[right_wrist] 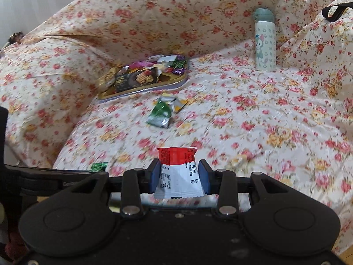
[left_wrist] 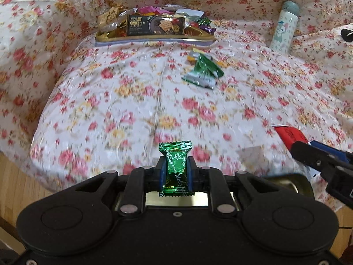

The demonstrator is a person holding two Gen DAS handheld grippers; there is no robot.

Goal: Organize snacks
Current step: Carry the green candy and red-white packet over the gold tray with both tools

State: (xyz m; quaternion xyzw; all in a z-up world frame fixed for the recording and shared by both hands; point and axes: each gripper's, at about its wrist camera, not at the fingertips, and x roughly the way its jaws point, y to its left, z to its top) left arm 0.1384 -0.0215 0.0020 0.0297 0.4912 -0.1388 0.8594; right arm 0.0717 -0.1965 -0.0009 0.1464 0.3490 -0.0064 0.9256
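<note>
Mid-task, by the look of it. Far back on the floral bedspread, gold tin tray already heaped with wrapped sweets and a dark biscuit box. Left gripper clamped on a green Melty Kiss candy; right gripper pinching a red-and-white snack packet. Still loose just near of the tray: green packets. Mint cartoon-cat bottle far right.

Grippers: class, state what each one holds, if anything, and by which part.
Left gripper clamps a green candy across its middle. Right gripper clamps a red-and-white packet by its side edges.
</note>
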